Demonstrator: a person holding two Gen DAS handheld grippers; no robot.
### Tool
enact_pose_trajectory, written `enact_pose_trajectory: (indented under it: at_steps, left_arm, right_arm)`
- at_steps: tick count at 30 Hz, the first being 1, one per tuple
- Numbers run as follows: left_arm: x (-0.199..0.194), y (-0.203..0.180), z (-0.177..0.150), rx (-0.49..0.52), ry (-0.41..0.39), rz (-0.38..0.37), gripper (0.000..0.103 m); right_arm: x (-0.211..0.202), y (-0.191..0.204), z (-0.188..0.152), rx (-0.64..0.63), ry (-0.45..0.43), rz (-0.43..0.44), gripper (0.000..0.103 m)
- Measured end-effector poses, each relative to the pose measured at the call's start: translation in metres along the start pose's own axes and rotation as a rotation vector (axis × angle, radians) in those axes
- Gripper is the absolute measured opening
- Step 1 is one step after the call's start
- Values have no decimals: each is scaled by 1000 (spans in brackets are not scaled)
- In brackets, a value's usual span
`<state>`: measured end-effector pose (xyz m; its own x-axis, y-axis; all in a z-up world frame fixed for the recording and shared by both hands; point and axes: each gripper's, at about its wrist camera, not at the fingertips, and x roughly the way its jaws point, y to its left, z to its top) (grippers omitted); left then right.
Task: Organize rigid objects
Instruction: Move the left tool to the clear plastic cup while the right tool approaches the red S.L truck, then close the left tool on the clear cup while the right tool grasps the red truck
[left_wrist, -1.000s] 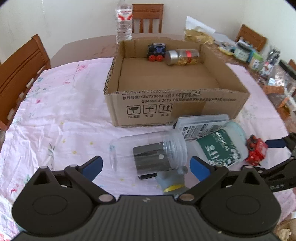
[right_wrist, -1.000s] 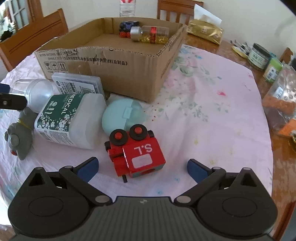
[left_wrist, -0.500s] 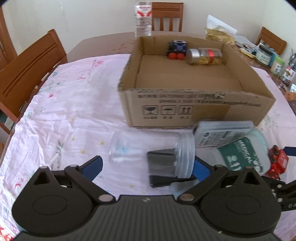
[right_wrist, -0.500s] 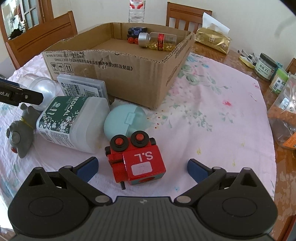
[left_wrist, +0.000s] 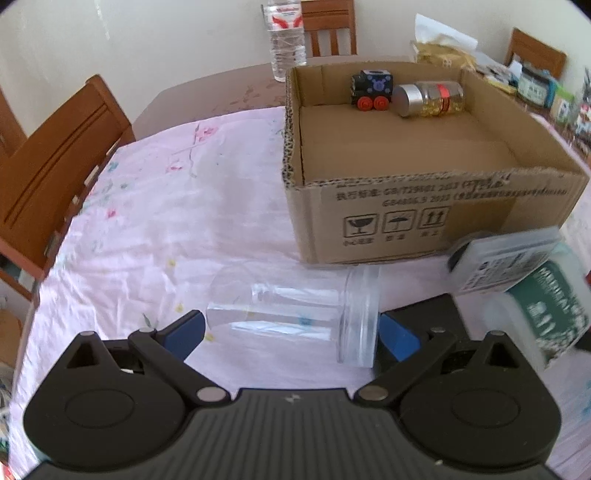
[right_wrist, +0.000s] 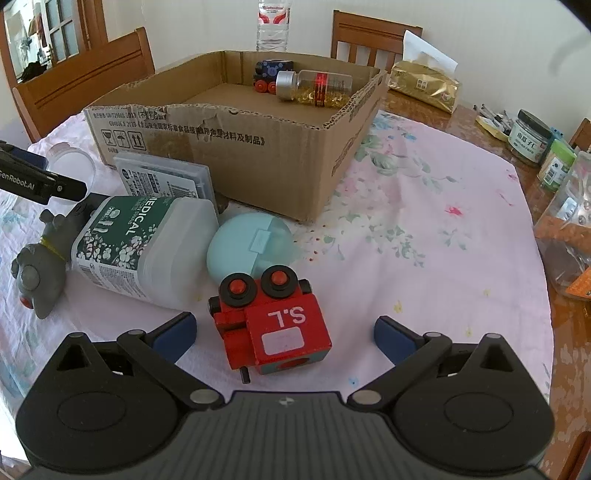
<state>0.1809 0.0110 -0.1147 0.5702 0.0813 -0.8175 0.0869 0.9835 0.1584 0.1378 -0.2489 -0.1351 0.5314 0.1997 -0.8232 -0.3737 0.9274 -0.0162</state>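
Observation:
A clear plastic jar (left_wrist: 295, 314) lies on its side on the pink tablecloth, and my left gripper (left_wrist: 291, 332) is open around it. The jar's base is near the left fingertip and its lid near the right one. My right gripper (right_wrist: 284, 328) is open around a red toy train (right_wrist: 273, 325) marked "S.L", which is tipped over on the cloth. Behind both stands a cardboard box (left_wrist: 406, 177) (right_wrist: 258, 110). At its far wall are a black toy train (left_wrist: 371, 90) (right_wrist: 271, 74) and a pill bottle (left_wrist: 428, 98) (right_wrist: 314, 88) lying down.
A green MEDICAL bottle (right_wrist: 147, 247), its teal lid (right_wrist: 251, 247), a clear flat case (right_wrist: 166, 177) and a grey toy figure (right_wrist: 40, 273) lie before the box. A water bottle (left_wrist: 286, 37) and chairs stand behind. Jars (right_wrist: 530, 134) crowd the right edge.
My left gripper has moved left and forward, so the clear jar now lies fully between its fingers. The right gripper has crept slightly closer to the red train.

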Motion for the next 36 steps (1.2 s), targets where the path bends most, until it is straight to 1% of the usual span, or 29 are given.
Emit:
enact_pose_trajectory:
  at_steps: [4,9,13,15,17,18,20,22,25,29,32,36]
  left_arm:
    - [7,11,1,24,8,10,101]
    - [12,21,1,27,10,-35,101]
    - [12,23,0,43,9,-41,101]
    - [13,24,0,51,6,-41,101]
    - [13,25,1,53,7,-45,101]
    - [13,25,1,53,8,-47,101]
    - [13,26,1,56,8,-49,101]
    - [13,26,1,60,7,-50,101]
    - [12,25,2,69,-2,-51,101]
    - [12,25,3,81,-10,-62,101]
    - [13,24,3,100,-17,-73,101]
    - [12,22,3,127,-28,-79,100]
  right_arm:
    - [0,1,0,8,-1,-6,103]
    - [0,1,1,14,0,-11,103]
    - [0,0,5,8,23,-8,103]
    - [1,0,8,-1,42,-12,103]
    - [0,2,9,-36,44,-19,102]
    - [-1,3,10,-55,43,-14,100]
    - [-3,4,12,-69,51,16,89]
    - [-4,3,13,-73,62,44,84]
    - [-7,4,12,-84,66,56,77]
    - [-11,5,12,-94,70,61,63]
    - [-13,6,12,-94,72,61,58]
    - [-13,5,12,-94,75,64,58]
